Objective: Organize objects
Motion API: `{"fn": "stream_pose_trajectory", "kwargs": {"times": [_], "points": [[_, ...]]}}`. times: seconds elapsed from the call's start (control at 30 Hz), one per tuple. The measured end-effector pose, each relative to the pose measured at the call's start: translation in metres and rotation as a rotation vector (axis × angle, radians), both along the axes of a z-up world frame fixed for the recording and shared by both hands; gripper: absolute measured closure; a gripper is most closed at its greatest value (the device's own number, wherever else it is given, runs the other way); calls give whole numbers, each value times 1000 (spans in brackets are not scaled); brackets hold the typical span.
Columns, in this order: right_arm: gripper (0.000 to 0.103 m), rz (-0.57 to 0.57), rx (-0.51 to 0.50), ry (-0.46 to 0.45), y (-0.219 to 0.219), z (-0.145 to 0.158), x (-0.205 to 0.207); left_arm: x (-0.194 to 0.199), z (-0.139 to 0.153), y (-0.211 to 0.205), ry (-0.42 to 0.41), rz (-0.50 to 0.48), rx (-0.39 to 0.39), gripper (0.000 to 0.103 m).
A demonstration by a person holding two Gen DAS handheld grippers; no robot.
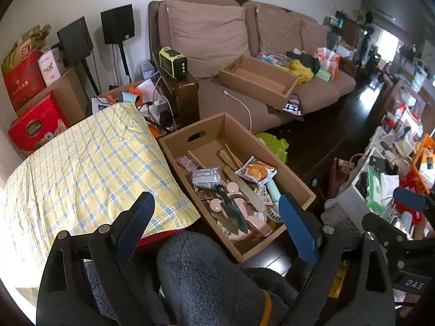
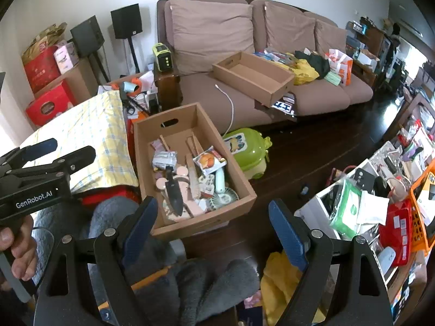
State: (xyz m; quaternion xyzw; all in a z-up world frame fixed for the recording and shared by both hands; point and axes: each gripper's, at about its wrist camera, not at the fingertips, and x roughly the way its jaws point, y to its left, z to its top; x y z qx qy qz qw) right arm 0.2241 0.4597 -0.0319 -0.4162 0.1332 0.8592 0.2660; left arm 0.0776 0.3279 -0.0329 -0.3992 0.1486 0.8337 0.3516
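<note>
Showing a cluttered living room with dark wooden flooring (image 2: 312, 146): an open brown cardboard box (image 1: 274, 157) stands on the floor in the near middle, filled with snack packets, wooden sticks, a pale handheld fan and a black-bladed knife (image 1: 235, 213). Left of the box lies a yellow-and-blue checked cloth (image 1: 87, 163) draped over a raised surface. Beyond, a brown fabric sofa (image 1: 272, 40) bears a second, empty cardboard tray (image 1: 258, 80) and assorted bags toward its right end. Two black speakers (image 1: 117, 23) stand against the far left wall above red gift boxes (image 1: 36, 127). The left gripper (image 1: 217, 212) and right gripper (image 2: 214, 213) both hang released, jaws wide apart, grasping nothing, above grey fleece fabric (image 1: 201, 277).
</note>
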Motion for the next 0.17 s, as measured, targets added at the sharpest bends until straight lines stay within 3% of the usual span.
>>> {"fn": "stream_pose_trajectory", "kwargs": {"times": [0.17], "points": [[18, 9, -2, -1, -4, -1, -5, 0, -1, 1, -13, -13, -5, 11]]}}
